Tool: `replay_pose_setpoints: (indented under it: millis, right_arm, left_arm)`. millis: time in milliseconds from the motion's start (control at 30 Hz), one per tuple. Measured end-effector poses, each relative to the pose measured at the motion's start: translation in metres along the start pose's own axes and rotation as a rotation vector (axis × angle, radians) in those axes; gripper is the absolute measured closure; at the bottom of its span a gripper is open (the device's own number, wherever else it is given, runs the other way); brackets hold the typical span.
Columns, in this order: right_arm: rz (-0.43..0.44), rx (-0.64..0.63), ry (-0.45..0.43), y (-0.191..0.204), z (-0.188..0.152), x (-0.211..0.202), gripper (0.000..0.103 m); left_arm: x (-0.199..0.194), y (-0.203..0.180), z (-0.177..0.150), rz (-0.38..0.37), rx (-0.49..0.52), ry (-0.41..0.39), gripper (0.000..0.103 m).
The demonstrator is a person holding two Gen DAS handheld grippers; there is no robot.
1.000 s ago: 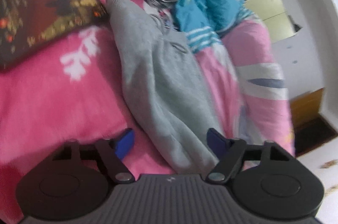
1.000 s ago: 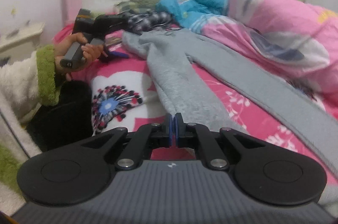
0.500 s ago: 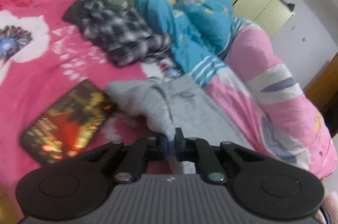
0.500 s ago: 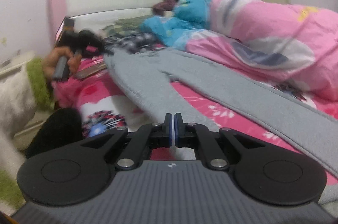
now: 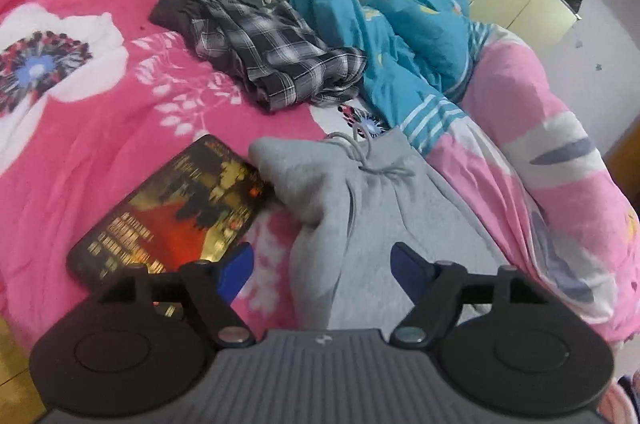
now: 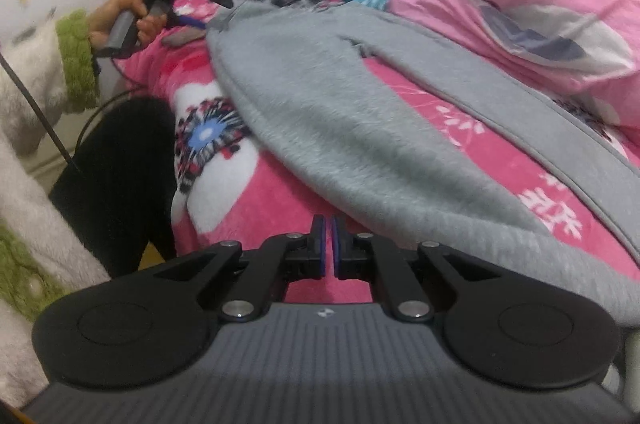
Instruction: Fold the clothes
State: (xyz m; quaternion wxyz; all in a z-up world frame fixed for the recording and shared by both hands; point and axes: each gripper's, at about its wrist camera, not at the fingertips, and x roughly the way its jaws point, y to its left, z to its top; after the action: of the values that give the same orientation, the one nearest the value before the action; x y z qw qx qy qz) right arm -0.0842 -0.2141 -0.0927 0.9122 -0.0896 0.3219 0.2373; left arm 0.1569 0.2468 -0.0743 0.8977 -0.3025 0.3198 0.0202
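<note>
Our left gripper (image 5: 322, 266) is opening its jaws wide over the grey pants (image 5: 384, 208), gripping nothing. Our right gripper (image 6: 328, 249) is closed and empty, just beside a pant leg. The pants lie on the pink blanket (image 5: 100, 128), waistband touching the book (image 5: 172, 212).

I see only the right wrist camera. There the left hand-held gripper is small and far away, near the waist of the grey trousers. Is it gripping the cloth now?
Observer: No. In the left wrist view the left hand-held gripper has its jaws opening, wide apart. The grey trousers lie below them, not pinched.
Operator: Is the waist lying flat?
Observer: Not fully. One corner is humped up, and the drawstring lies knotted on top.
Operator: What is beside that corner?
Observer: A dark book; its edge meets the cloth.
</note>
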Motion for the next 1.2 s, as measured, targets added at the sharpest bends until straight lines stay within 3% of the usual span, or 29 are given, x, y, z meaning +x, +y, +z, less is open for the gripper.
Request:
replay_pose_setpoints:
  millis: [100, 233, 333, 467, 533, 600, 633, 733, 767, 833, 933, 1000, 1067, 1133, 1200]
  right_arm:
    - [-0.018, 0.045, -0.008, 0.002, -0.007, -0.004, 0.1]
    - [-0.022, 0.072, -0.012, 0.011, -0.015, -0.01, 0.1]
    - [-0.014, 0.104, -0.01, 0.014, -0.019, -0.009, 0.1]
    - [0.0, 0.132, -0.001, 0.017, -0.021, 0.0, 0.1]
    - [0.003, 0.142, 0.004, 0.017, -0.021, 0.005, 0.1]
    - [0.008, 0.151, 0.008, 0.018, -0.021, 0.009, 0.1]
    - [0.01, 0.153, 0.009, 0.018, -0.021, 0.01, 0.1]
    - [0.011, 0.162, 0.011, 0.018, -0.02, 0.014, 0.1]
    - [0.012, 0.166, 0.013, 0.017, -0.02, 0.016, 0.1]
    - [0.008, 0.173, 0.017, 0.016, -0.021, 0.018, 0.1]
    - [-0.001, 0.18, 0.015, 0.016, -0.02, 0.019, 0.1]
    - [-0.004, 0.187, 0.013, 0.015, -0.02, 0.019, 0.1]
    - [-0.005, 0.194, 0.013, 0.014, -0.021, 0.019, 0.1]
    - [-0.005, 0.205, 0.008, 0.013, -0.023, 0.02, 0.1]
    - [-0.004, 0.216, 0.004, 0.012, -0.024, 0.02, 0.1]
  left_arm:
    - [0.017, 0.001, 0.027, 0.032, -0.021, 0.007, 0.027]
    - [0.05, 0.013, 0.076, 0.139, -0.035, 0.059, 0.027]
    - [0.083, 0.024, 0.1, 0.198, 0.013, 0.141, 0.027]
    - [0.11, 0.019, 0.108, 0.213, 0.142, 0.214, 0.03]
    - [0.117, 0.015, 0.107, 0.198, 0.179, 0.245, 0.046]
    - [0.119, 0.015, 0.105, 0.158, 0.148, 0.29, 0.071]
    - [0.119, 0.015, 0.106, 0.135, 0.126, 0.295, 0.071]
    - [0.118, 0.009, 0.102, 0.139, 0.167, 0.272, 0.076]
    - [0.117, 0.006, 0.101, 0.145, 0.182, 0.266, 0.09]
    - [0.111, 0.001, 0.103, 0.143, 0.201, 0.239, 0.093]
    - [0.081, -0.017, 0.116, 0.125, 0.273, 0.13, 0.097]
    - [0.062, -0.037, 0.121, 0.196, 0.409, 0.03, 0.103]
    - [0.058, -0.052, 0.119, 0.378, 0.585, -0.073, 0.102]
    - [0.068, -0.049, 0.119, 0.477, 0.64, -0.063, 0.101]
    - [0.074, -0.038, 0.122, 0.484, 0.599, -0.021, 0.098]
